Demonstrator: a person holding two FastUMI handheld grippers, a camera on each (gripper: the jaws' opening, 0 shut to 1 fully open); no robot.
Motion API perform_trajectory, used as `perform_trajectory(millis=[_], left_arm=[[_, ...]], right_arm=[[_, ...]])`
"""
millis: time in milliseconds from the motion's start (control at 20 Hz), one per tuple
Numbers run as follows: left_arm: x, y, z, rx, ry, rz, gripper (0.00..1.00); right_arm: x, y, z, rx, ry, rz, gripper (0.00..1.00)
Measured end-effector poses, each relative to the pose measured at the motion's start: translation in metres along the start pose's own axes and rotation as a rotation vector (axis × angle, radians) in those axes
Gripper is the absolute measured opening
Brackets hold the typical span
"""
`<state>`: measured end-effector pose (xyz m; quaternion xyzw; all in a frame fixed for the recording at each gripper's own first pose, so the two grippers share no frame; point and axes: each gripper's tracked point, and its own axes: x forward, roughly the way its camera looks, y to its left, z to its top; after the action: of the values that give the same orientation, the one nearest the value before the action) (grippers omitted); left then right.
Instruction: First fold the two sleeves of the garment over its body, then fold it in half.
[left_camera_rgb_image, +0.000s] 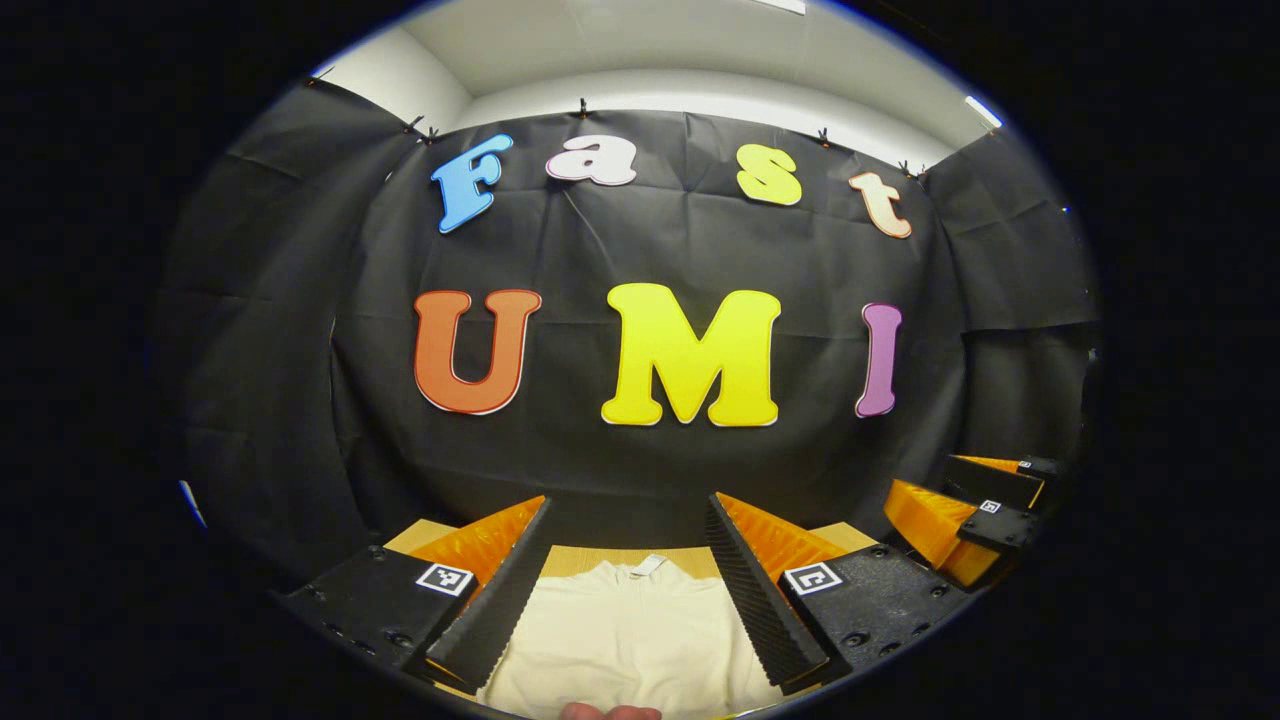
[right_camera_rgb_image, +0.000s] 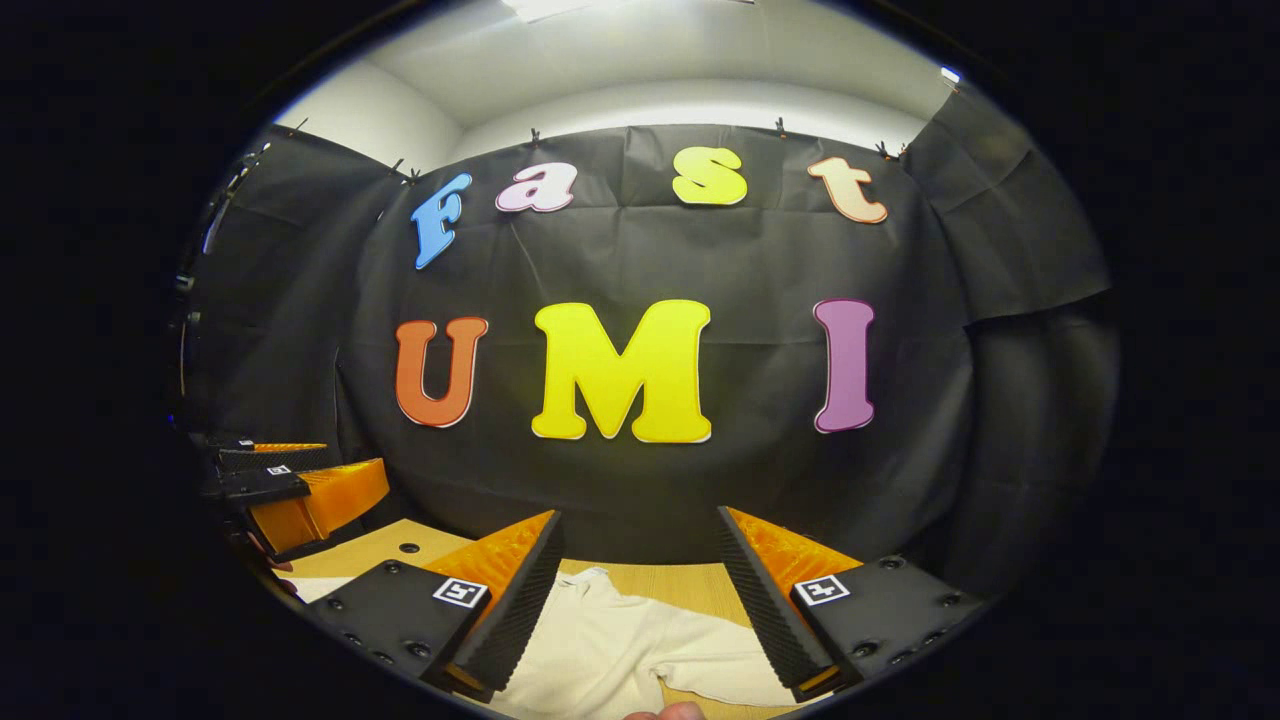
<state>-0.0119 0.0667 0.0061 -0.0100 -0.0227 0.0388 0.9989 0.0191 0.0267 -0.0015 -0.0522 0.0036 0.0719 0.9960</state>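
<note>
A cream garment (left_camera_rgb_image: 625, 635) lies flat on the wooden table (left_camera_rgb_image: 590, 558), its collar toward the back wall. My left gripper (left_camera_rgb_image: 628, 575) hovers above the garment's body, open, with nothing between its fingers. In the right gripper view the same garment (right_camera_rgb_image: 620, 645) shows a sleeve stretched out to the right along the table (right_camera_rgb_image: 660, 580). My right gripper (right_camera_rgb_image: 638, 585) is open above that part, holding nothing. The left gripper (right_camera_rgb_image: 300, 500) appears at the far left of the right gripper view, and the right gripper (left_camera_rgb_image: 965, 515) at the far right of the left gripper view.
The black cloth wall rises right behind the table's far edge. A fingertip of the holding hand (left_camera_rgb_image: 610, 712) peeks in at the bottom of the left gripper view, and another fingertip (right_camera_rgb_image: 670, 712) in the right gripper view. A small hole (right_camera_rgb_image: 409, 548) marks the tabletop at left.
</note>
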Motion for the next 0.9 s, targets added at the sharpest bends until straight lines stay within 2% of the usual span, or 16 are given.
perform_trajectory(millis=[250, 400, 700, 900], left_arm=[[-0.007, -0.010, -0.042, -0.002, 0.104, -0.022, 0.96], [-0.014, -0.013, -0.068, 0.003, 0.174, -0.032, 0.97], [-0.030, -0.031, -0.103, -0.019, 0.294, -0.078, 0.97], [-0.031, -0.040, -0.116, 0.024, 0.347, -0.086, 0.97]], right_arm=[[-0.014, -0.062, -0.033, -0.036, 0.076, -0.064, 0.95], [-0.028, -0.117, -0.068, -0.033, 0.159, -0.133, 0.94], [-0.076, -0.235, -0.173, -0.003, 0.394, -0.293, 0.95], [-0.103, -0.280, -0.258, 0.065, 0.583, -0.361, 0.95]])
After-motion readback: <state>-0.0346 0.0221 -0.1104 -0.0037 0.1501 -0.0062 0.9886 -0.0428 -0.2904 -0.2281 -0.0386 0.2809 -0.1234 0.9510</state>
